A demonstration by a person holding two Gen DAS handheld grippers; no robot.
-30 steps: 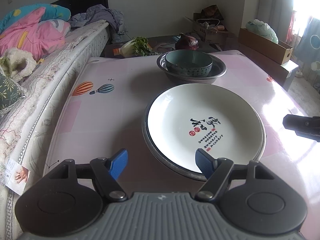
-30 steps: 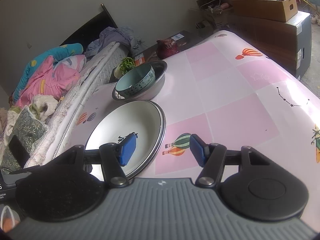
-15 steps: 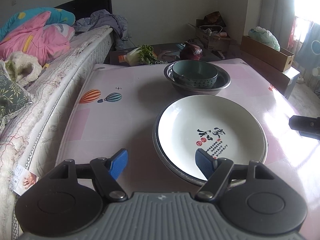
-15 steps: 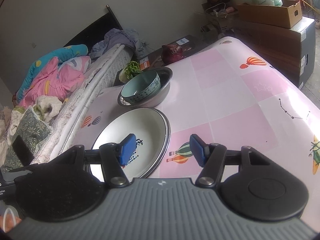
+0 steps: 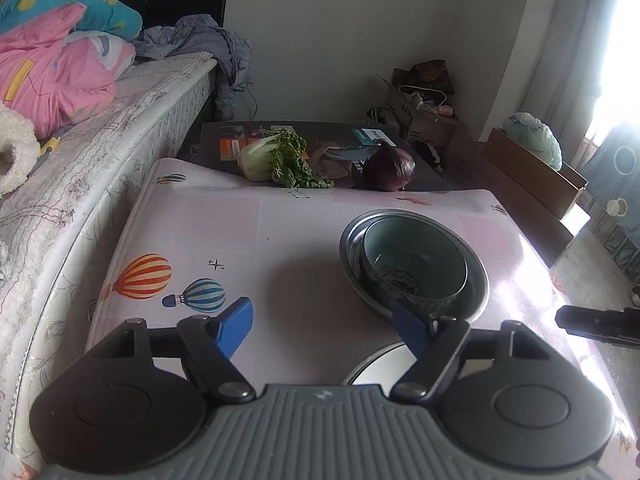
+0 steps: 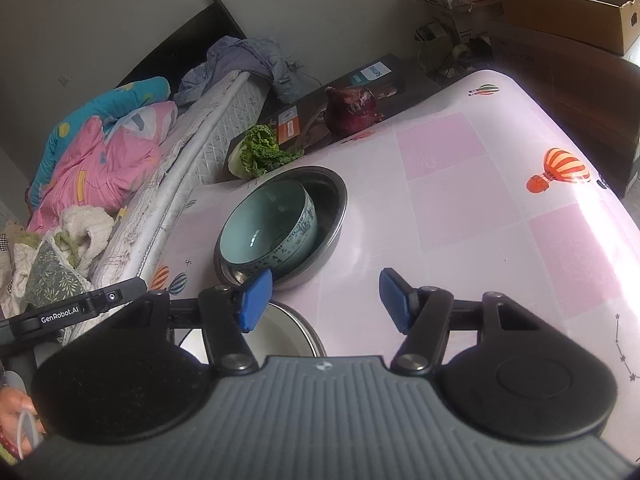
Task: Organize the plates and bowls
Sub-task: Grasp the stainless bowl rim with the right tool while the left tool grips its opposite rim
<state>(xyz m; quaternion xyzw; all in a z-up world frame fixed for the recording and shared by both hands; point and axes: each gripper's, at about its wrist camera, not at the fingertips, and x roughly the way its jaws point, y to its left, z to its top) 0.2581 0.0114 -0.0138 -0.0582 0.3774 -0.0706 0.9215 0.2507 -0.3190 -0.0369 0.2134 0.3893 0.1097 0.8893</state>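
Over table (image 5: 280,224), both grippers advanced toward bowl (image 5: 414,264); plate (image 6: 288,332) nearly hidden; jaws apart, empty.

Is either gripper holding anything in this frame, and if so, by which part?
Nothing is held. The left gripper and right gripper both stand open over the table, short of the green bowl in the metal basin.

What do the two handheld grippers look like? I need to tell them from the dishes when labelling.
Both look alike. The left gripper and the right gripper each have two blue fingertip pads on black linkage arms with silver pivot screws, round black housings at either side, and a ribbed grey body bearing a small logo. Seen from the right wrist, the left unit's black side carries white "GenRobot.AI" lettering.
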